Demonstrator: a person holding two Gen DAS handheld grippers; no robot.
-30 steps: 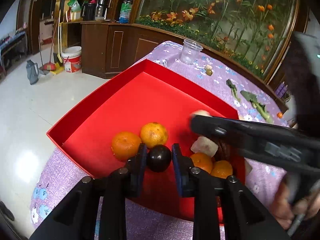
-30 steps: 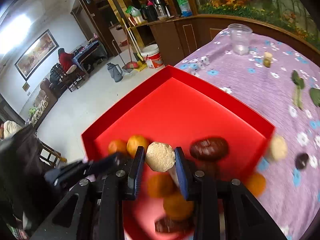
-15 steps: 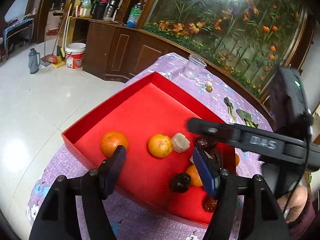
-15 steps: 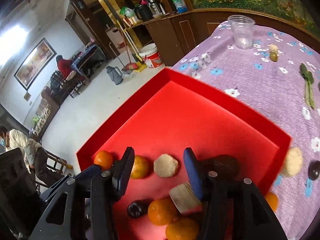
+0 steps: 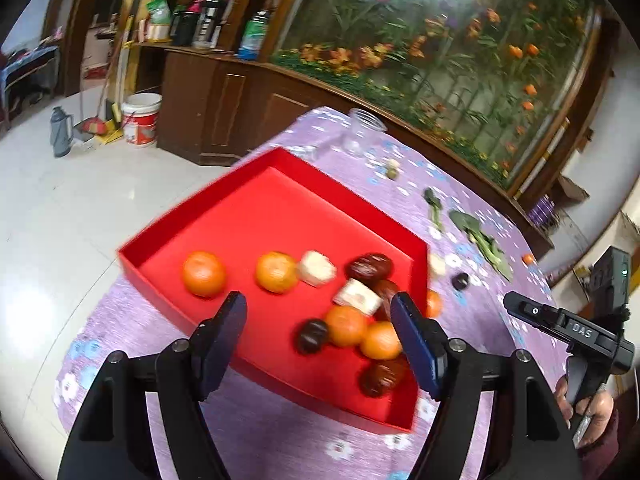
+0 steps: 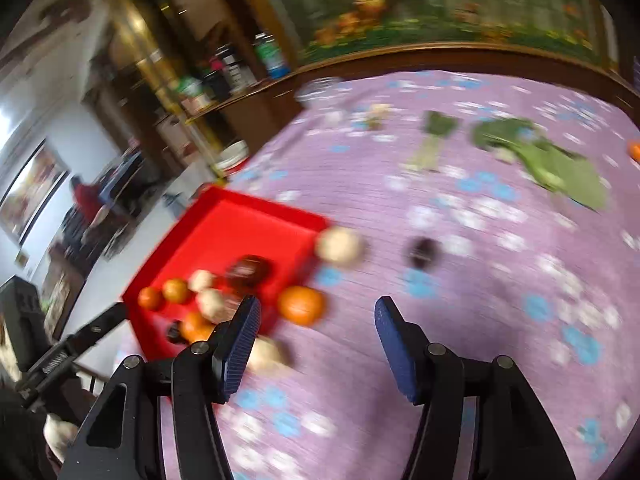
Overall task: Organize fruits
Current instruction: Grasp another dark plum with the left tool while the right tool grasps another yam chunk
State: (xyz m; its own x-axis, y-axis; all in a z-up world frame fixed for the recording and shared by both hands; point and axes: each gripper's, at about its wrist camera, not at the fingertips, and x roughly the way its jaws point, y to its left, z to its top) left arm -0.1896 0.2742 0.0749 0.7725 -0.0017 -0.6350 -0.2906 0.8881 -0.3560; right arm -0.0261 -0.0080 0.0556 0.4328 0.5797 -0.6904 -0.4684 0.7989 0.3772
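Note:
A red tray [image 5: 264, 200] on the purple flowered cloth holds several oranges [image 5: 204, 273], pale chunks [image 5: 317, 268] and dark fruits [image 5: 312, 335]. My left gripper [image 5: 320, 340] is open and empty above the tray's near side. My right gripper [image 6: 316, 340] is open and empty over the cloth right of the tray [image 6: 224, 232]. Outside the tray lie an orange [image 6: 301, 305], a pale round fruit [image 6: 340, 245], another pale piece [image 6: 268, 354] and a dark plum [image 6: 424, 251]. The right wrist view is blurred.
Green leafy stalks [image 5: 478, 238] and a small orange [image 5: 529, 258] lie on the far cloth. A clear glass jar [image 5: 362, 130] stands at the table's far edge. A wooden cabinet [image 5: 224, 104] and tiled floor lie to the left.
Both grippers opened: the left dropped the dark plum and the right dropped a pale fruit into the tray. Both then pulled back, and the right swung right over the cloth.

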